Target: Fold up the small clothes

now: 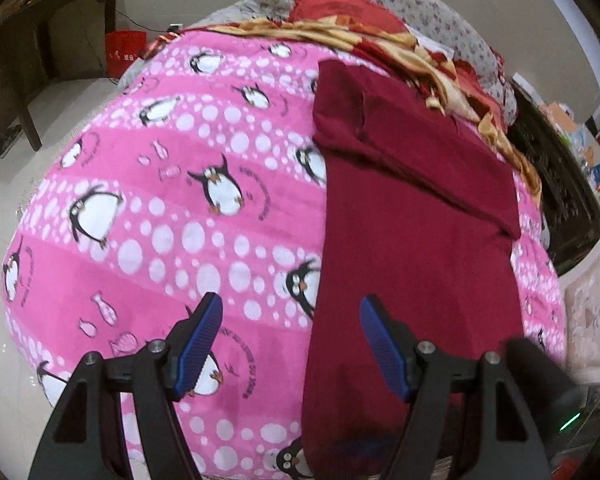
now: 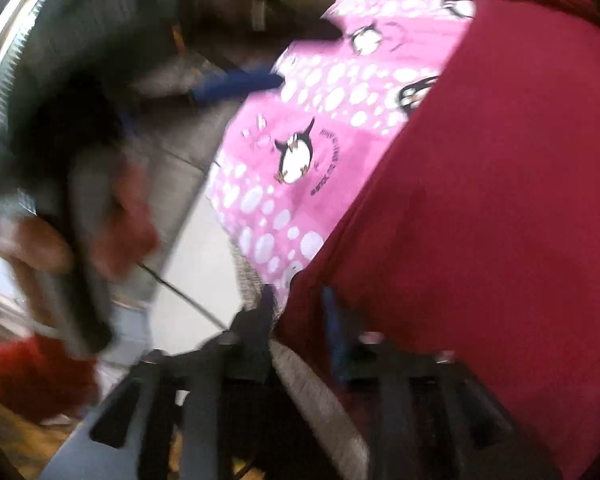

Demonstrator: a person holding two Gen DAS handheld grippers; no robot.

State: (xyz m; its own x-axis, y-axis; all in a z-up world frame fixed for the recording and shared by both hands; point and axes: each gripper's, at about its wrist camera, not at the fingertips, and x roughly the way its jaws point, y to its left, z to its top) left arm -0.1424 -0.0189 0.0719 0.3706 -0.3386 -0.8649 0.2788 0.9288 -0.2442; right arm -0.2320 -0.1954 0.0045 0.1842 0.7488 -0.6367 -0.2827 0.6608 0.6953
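Note:
A dark red garment point(image 1: 412, 208) lies lengthwise on a pink penguin blanket point(image 1: 172, 208), with a folded part across its far end. My left gripper point(image 1: 292, 320) is open and empty, hovering above the garment's near left edge; one blue finger is over the blanket, the other over the red cloth. In the blurred right wrist view the garment point(image 2: 480, 200) fills the right side. My right gripper point(image 2: 300, 300) sits at the garment's near corner with its fingers partly apart; whether cloth lies between them is unclear. The other hand-held gripper point(image 2: 236, 82) shows at upper left.
Patterned bedding and a red pillow point(image 1: 340, 0) are piled at the bed's far end. A dark wooden table point(image 1: 48, 32) and red bag point(image 1: 124, 50) stand on the pale floor to the left. Dark furniture point(image 1: 556, 184) stands on the right. A person's hand and red sleeve point(image 2: 40, 368) show at left.

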